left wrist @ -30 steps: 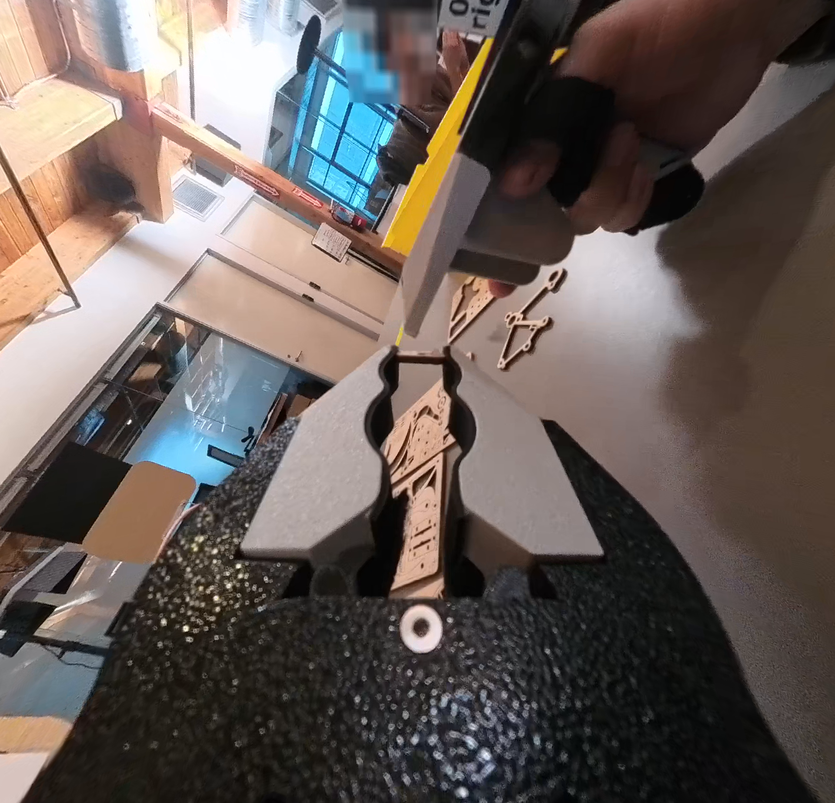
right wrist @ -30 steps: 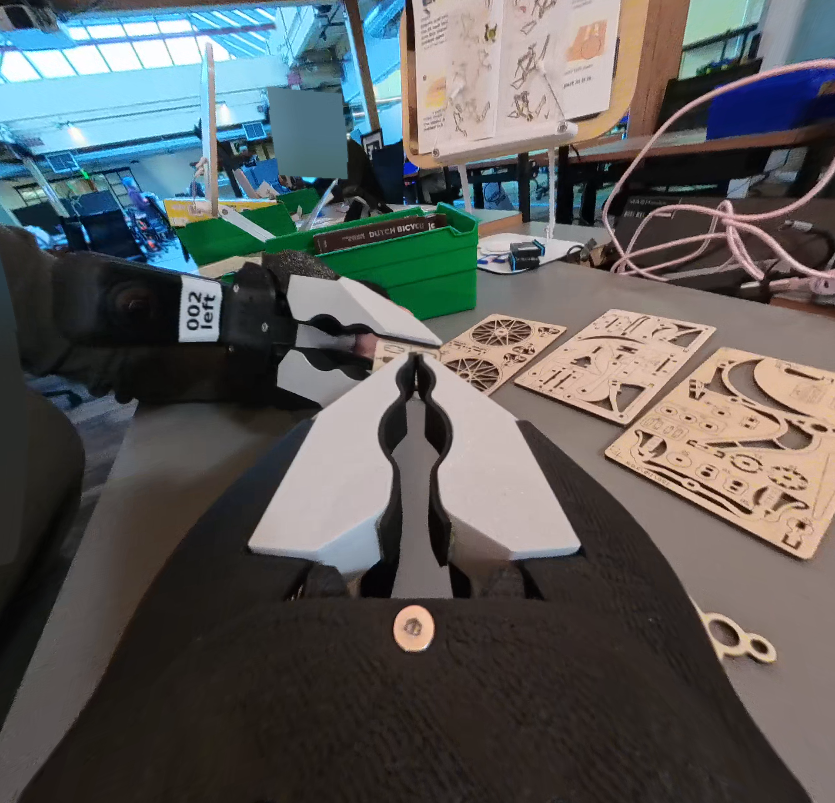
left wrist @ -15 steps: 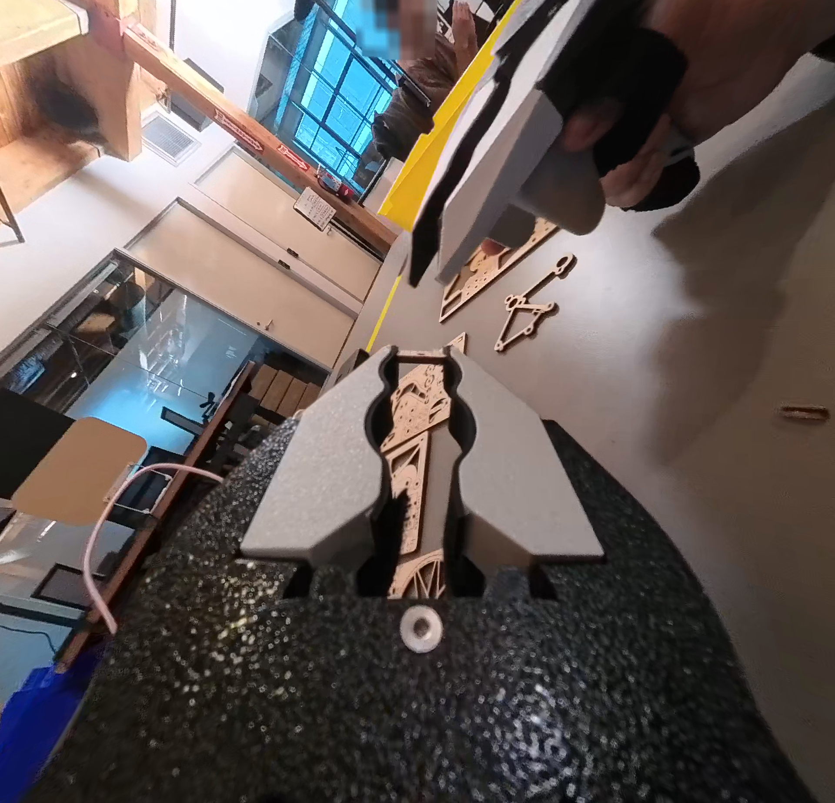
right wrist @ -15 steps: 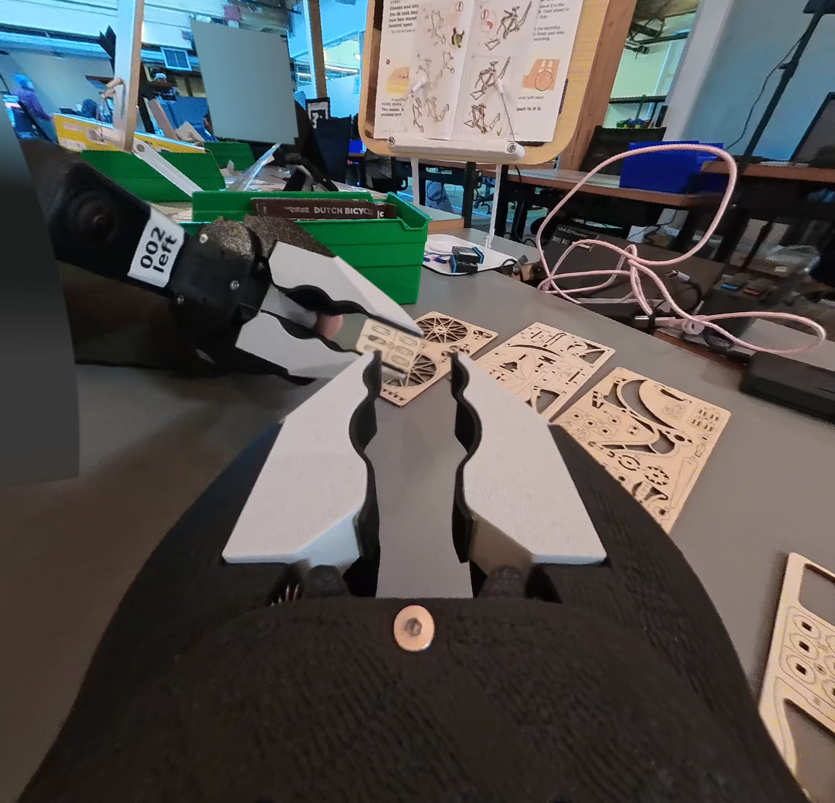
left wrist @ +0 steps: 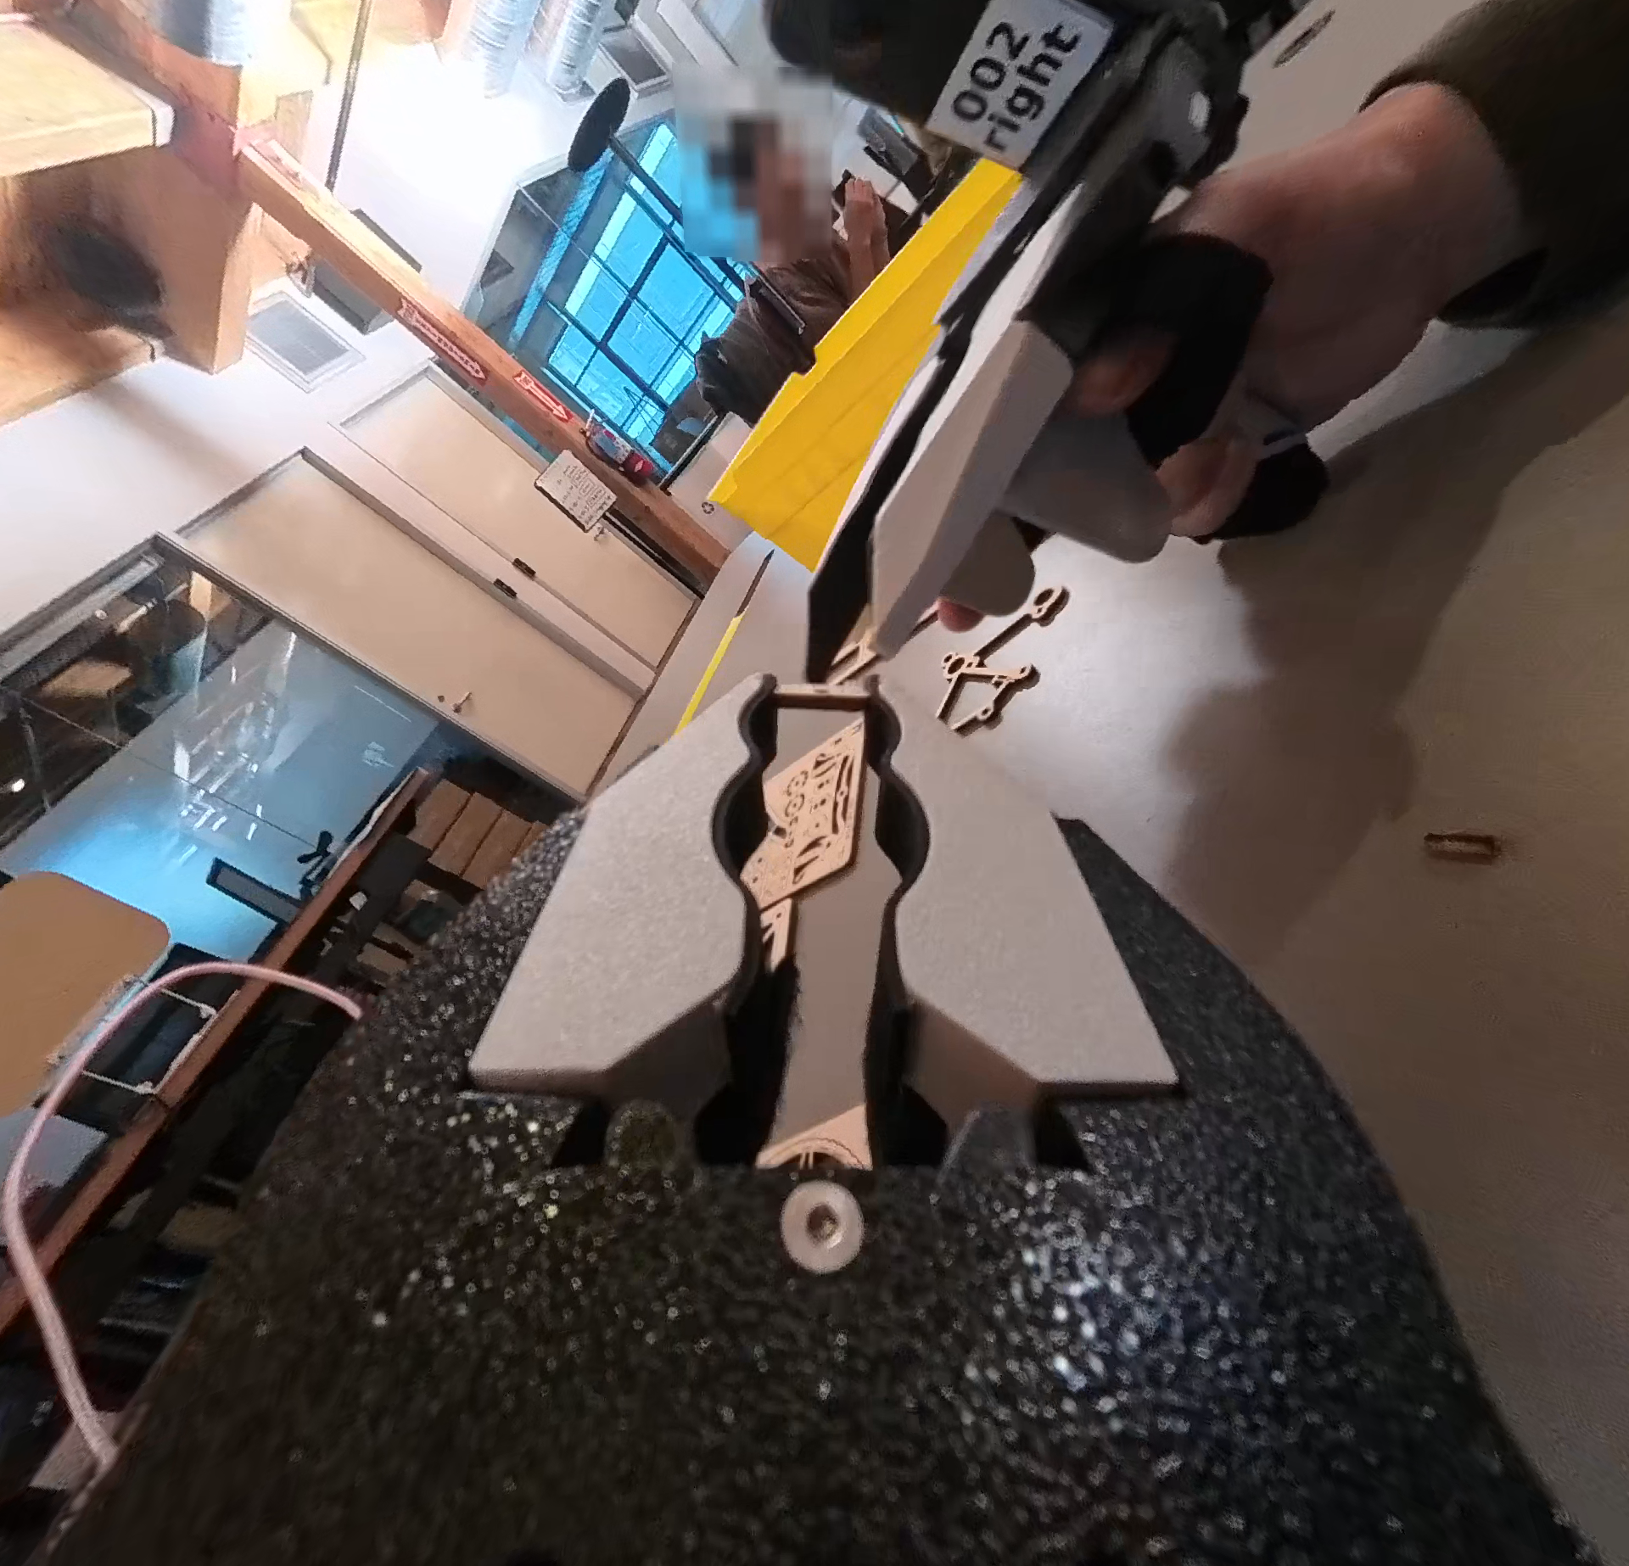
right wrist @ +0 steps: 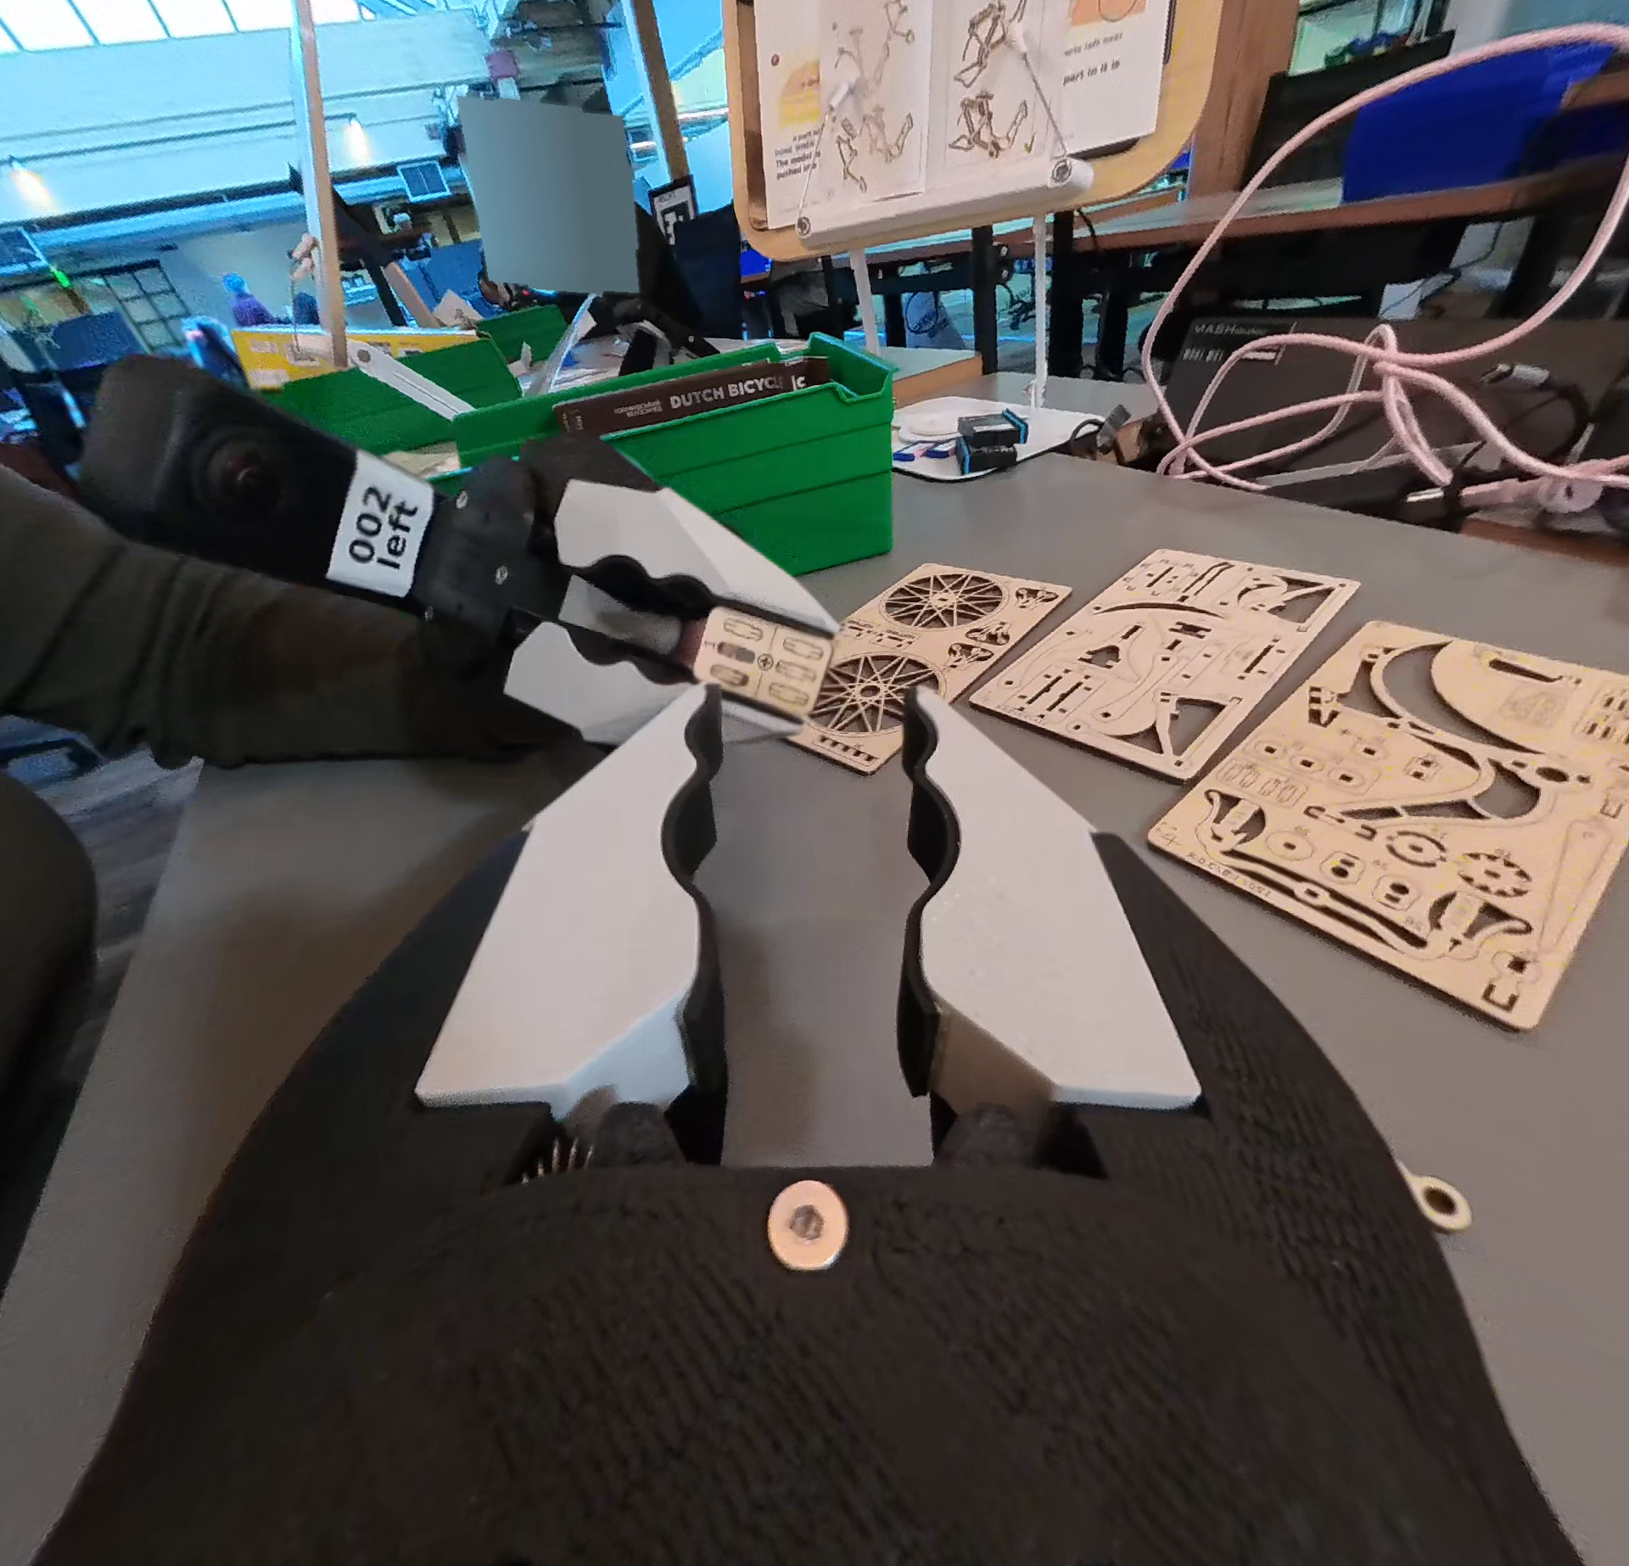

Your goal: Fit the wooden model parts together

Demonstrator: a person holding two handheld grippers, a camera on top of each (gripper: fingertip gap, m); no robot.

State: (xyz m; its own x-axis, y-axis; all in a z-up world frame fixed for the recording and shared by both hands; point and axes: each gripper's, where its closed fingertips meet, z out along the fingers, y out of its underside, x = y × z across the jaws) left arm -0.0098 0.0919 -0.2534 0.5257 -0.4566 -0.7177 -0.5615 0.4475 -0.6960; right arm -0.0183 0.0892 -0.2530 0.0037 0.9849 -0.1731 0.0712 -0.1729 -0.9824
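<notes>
The left tongs pinch a small wooden sheet held above the grey surface; the right tongs, spread and empty, sit close to it. Only the right wrist view shows three wooden sheets lying flat, a green bin holding a lettered box, and an instruction board. Only the left wrist view shows a loose frame piece. Each tool carries a white label.

A grey bench carries three cut wooden sheets in a row toward two o'clock, a green bin at twelve, a pink cable at one, and a small wooden ring piece at four.
</notes>
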